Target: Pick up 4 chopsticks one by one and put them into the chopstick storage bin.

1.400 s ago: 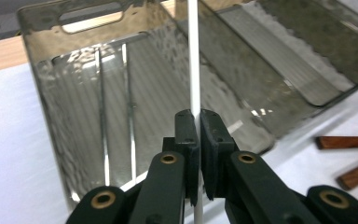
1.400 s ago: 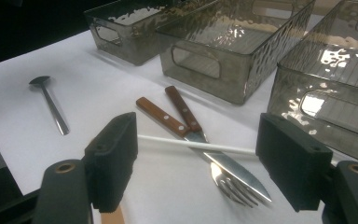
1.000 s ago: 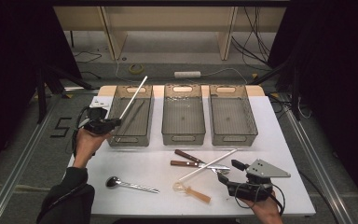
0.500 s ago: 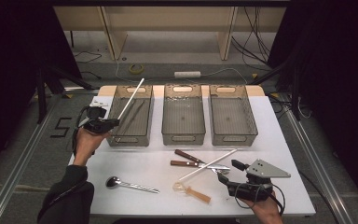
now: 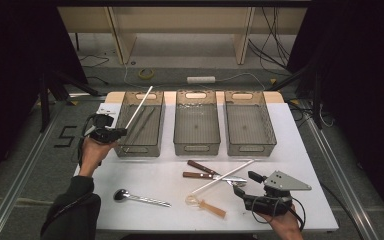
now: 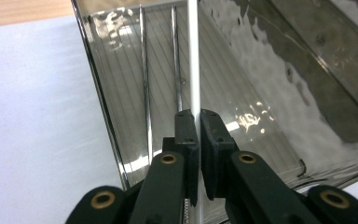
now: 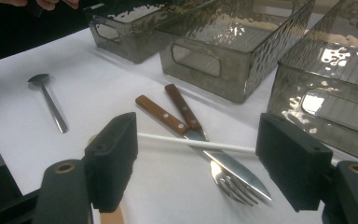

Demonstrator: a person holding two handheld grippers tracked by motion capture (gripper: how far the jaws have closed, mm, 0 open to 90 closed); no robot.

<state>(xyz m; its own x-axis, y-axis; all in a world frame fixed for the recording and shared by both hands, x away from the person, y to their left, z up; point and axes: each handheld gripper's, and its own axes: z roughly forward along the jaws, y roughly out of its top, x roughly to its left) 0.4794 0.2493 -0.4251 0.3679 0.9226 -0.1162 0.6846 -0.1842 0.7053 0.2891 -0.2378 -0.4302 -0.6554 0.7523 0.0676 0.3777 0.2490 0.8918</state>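
On the left, our left gripper (image 5: 118, 133) is clamped tight on a white stick (image 5: 139, 107), which slants up from its jaws over the leftmost bin (image 5: 141, 148), above two thin rods (image 6: 145, 93) lying inside. Moving right across the desk (image 5: 155, 175), we see a spoon (image 5: 140, 198), then two wooden-handled utensils (image 7: 175, 114) under a second white stick (image 7: 196, 142). Our right gripper (image 7: 198, 154) stands wide open just before them, holding nothing.

A: Where's free room on the table (image 5: 310, 150)?
B: The left edge beside the spoon (image 5: 140, 198). Three bins (image 5: 198, 148) block the far edge; knives (image 5: 205, 171) and a straw (image 5: 223, 176) clutter the near middle.
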